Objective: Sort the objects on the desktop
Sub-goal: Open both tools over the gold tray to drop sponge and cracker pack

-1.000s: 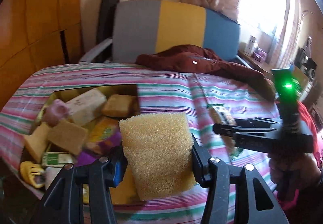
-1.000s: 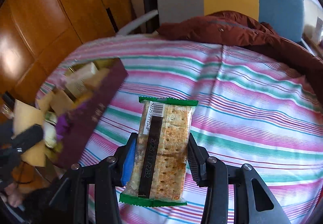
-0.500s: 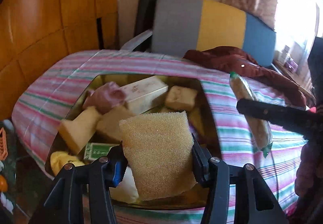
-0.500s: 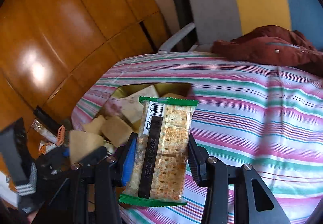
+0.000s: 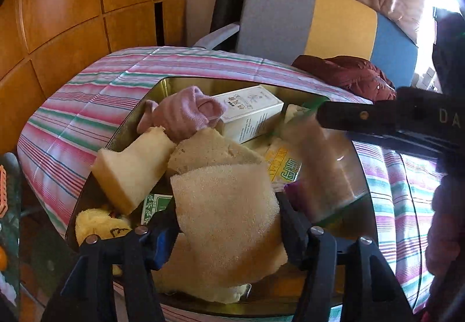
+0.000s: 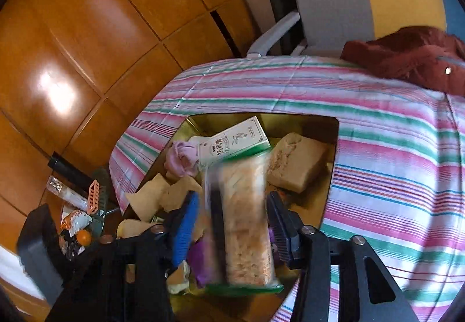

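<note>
A gold tin box (image 5: 186, 83) on the striped tablecloth holds sponges, a pink sock (image 5: 186, 112), a white carton (image 5: 252, 112) and other items. My left gripper (image 5: 229, 223) holds a yellow sponge (image 5: 226, 223) over the box's near end; its jaws look slightly spread. My right gripper (image 6: 232, 223) is over the box (image 6: 305, 124) with jaws parted; the cracker packet (image 6: 244, 223) is blurred between them, free of the pads. The packet (image 5: 322, 165) and right gripper (image 5: 386, 118) also show in the left wrist view.
The striped tablecloth (image 6: 392, 147) covers the table. A dark red jacket (image 5: 348, 75) lies at the far edge before a grey, yellow and blue chair (image 5: 314, 19). Wooden panels (image 6: 87, 31) stand at the left. Clutter (image 6: 75, 214) sits on the floor.
Both grippers moved left over the box. The right jaws have opened and the cracker packet is dropping, blurred. The sponge has tilted in the left jaws.
</note>
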`<state>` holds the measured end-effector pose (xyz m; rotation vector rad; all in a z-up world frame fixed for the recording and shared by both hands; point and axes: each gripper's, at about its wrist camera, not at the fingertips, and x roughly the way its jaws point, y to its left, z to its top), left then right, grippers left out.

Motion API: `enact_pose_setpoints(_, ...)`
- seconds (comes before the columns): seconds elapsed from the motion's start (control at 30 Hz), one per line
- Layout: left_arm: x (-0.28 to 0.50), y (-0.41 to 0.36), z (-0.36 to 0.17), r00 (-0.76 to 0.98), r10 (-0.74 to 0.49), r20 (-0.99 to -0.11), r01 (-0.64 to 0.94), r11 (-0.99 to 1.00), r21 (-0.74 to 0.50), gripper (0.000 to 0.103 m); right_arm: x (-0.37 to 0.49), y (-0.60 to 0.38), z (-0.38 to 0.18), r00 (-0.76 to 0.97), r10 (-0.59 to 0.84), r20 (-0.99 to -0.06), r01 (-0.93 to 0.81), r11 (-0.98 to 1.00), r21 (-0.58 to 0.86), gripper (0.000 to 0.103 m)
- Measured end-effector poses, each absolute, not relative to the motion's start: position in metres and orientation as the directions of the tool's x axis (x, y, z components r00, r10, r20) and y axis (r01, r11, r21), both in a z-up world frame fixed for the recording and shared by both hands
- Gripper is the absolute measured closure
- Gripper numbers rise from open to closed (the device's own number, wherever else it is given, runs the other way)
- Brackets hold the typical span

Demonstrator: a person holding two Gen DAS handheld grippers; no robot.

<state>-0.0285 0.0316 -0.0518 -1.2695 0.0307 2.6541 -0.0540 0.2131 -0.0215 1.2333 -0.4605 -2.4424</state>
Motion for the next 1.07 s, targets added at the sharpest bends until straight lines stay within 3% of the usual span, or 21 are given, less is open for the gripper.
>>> enact_pose_setpoints(0.03, -0.029, 0.031, -0.051, -0.617, 0.158, -0.771, -0.182, -0.982, -0.055, 0.03, -0.056, 0.213, -0.025, -0.545, -0.463, -0.699, 0.164, -0.877, 0.452, 0.041)
enact_pose_setpoints(0.13, -0.028, 0.028, -0.046, -0.627, 0.145, -0.766, -0.159, -0.986, -0.057, 0.024, -0.053, 0.214, -0.026, -0.551, -0.455, -0.7, 0.162, -0.88, 0.446, 0.041)
enact_pose_setpoints(0.47, -0.021, 0.028, -0.02, -0.703, 0.041, -0.71, -0.09, -0.995, 0.032, 0.023, -0.013, 0.221, -0.009, -0.633, -0.336, -0.697, 0.141, -0.936, 0.323, 0.025)
enact_pose_setpoints(0.87, -0.009, 0.032, -0.006, -0.721, 0.028, -0.692, -0.096, -0.994, 0.06, 0.025, 0.022, 0.221, -0.018, -0.655, -0.271, -0.705, 0.113, -0.958, 0.263, 0.025)
enact_pose_setpoints(0.93, -0.008, 0.031, -0.007, -0.72, 0.036, -0.693, -0.095, -0.994, 0.047, 0.032, 0.025, 0.221, -0.02, -0.654, -0.264, -0.709, 0.108, -0.96, 0.257, 0.025)
enact_pose_setpoints(1.07, -0.006, 0.032, -0.005, -0.716, 0.051, -0.696, -0.107, -0.994, 0.038, 0.033, 0.032, 0.222, -0.019, -0.663, -0.252, -0.705, 0.092, -0.962, 0.257, 0.025)
